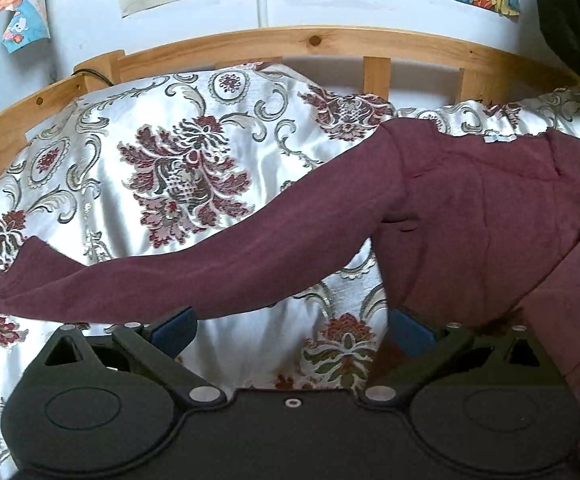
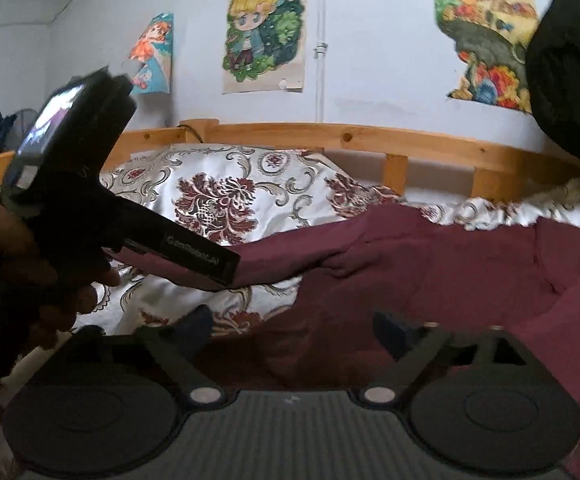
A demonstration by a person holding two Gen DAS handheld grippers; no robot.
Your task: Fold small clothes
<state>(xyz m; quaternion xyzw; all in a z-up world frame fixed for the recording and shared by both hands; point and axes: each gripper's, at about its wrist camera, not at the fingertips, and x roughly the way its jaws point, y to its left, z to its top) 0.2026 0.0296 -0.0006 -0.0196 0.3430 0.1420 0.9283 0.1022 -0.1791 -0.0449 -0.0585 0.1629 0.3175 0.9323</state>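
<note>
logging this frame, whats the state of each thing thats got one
maroon sweater: unfolded, spread on the bed, one sleeve stretched out to the side
sleeve: flat, cuff end free
left gripper: open, holding nothing
right gripper: open, over the sweater's near edge
floral bedspread: rumpled under the sweater

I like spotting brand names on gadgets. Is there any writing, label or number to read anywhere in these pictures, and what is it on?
"GenRobot.AI", blurred, so this reading is a best guess: on the black body of the left gripper, seen in the right wrist view.
Wall pictures: cartoon drawings only, no readable words.
Maroon top and floral bedspread: no text or label visible.
Lit screen on the left gripper: too blurred to read.
</note>
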